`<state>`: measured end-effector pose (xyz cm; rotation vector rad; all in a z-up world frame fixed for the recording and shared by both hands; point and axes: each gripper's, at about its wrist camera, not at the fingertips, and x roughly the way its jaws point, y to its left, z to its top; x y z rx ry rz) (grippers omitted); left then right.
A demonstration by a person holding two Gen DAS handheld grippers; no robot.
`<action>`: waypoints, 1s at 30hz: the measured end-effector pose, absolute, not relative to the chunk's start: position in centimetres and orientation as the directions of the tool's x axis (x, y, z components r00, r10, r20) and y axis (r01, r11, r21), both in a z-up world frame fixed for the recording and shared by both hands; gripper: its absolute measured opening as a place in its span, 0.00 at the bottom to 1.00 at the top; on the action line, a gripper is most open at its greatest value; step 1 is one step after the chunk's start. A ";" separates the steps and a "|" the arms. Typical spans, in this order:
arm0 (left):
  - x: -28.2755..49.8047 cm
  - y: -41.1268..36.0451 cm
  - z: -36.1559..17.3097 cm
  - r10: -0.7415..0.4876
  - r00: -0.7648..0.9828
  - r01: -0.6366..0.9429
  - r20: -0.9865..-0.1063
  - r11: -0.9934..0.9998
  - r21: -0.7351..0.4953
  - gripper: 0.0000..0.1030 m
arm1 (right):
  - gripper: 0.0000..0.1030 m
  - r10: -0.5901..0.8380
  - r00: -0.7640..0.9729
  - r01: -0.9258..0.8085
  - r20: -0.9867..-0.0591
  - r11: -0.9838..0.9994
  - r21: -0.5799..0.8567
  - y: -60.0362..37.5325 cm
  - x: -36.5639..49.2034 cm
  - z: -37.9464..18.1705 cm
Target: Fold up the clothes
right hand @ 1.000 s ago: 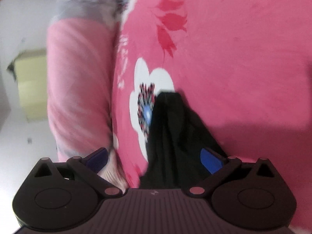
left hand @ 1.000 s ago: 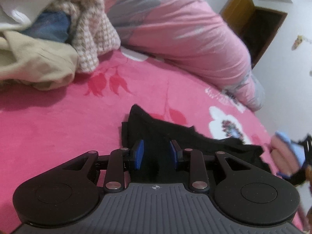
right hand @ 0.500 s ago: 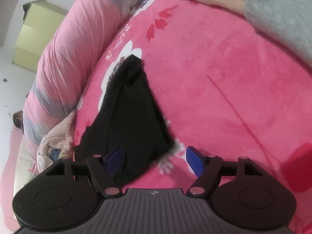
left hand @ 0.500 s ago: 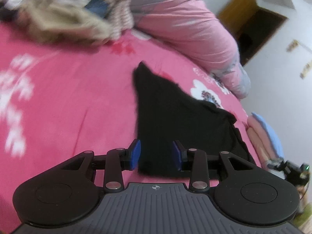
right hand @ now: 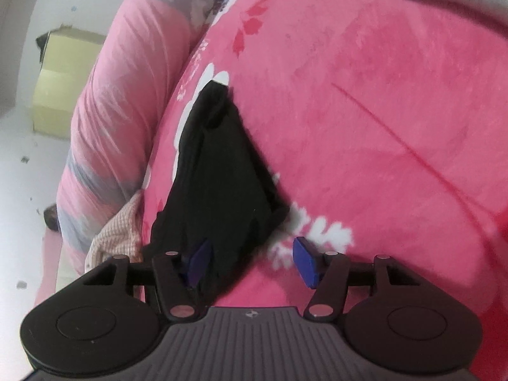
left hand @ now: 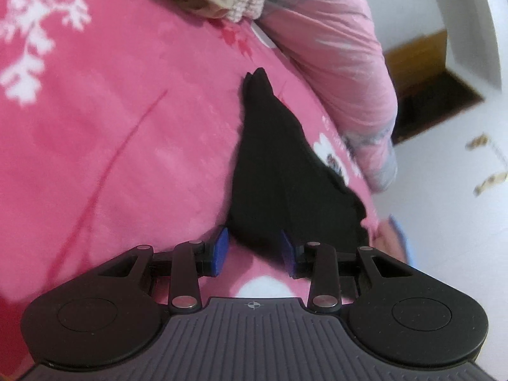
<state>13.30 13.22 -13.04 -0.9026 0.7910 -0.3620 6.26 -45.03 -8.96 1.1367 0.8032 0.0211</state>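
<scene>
Each handheld unit has a ribbed grey body flanked by two matte black rounded lobes with shallow circular recesses. Black linkage bars carry silver rivets, and the left gripper [left hand: 254,250] and right gripper [right hand: 252,262] end in blue pads. A small crosshair mark sits at the body's front edge.

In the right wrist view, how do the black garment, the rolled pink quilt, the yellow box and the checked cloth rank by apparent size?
1. rolled pink quilt
2. black garment, looks nearly alike, but nearer, so unsure
3. yellow box
4. checked cloth, partly hidden
</scene>
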 end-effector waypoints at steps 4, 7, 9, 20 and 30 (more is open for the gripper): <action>14.2 12.6 -13.4 -0.573 0.699 -0.051 -0.428 0.557 -0.829 0.18 | 0.43 0.384 0.753 0.371 -0.534 0.421 0.827 -45.2 8.1 -9.7; 14.4 12.6 -13.8 -0.556 0.720 -0.085 -0.415 0.522 -0.849 0.06 | 0.09 0.359 0.771 0.392 -0.526 0.383 0.836 -45.3 8.6 -10.6; 14.2 12.9 -13.6 -0.541 0.739 -0.097 -0.400 0.502 -0.859 0.05 | 0.05 0.348 0.787 0.390 -0.509 0.359 0.848 -45.0 7.9 -10.6; 7.7 16.8 -9.3 -0.546 0.766 -0.008 -0.340 0.521 -0.854 0.02 | 0.03 0.353 0.833 0.317 -0.426 0.325 0.891 -42.8 -0.7 -6.8; -0.6 18.9 -11.9 -0.527 0.674 -0.084 -0.518 0.642 -0.762 0.03 | 0.03 0.367 0.748 0.431 -0.553 0.365 0.825 -41.5 -8.5 -9.6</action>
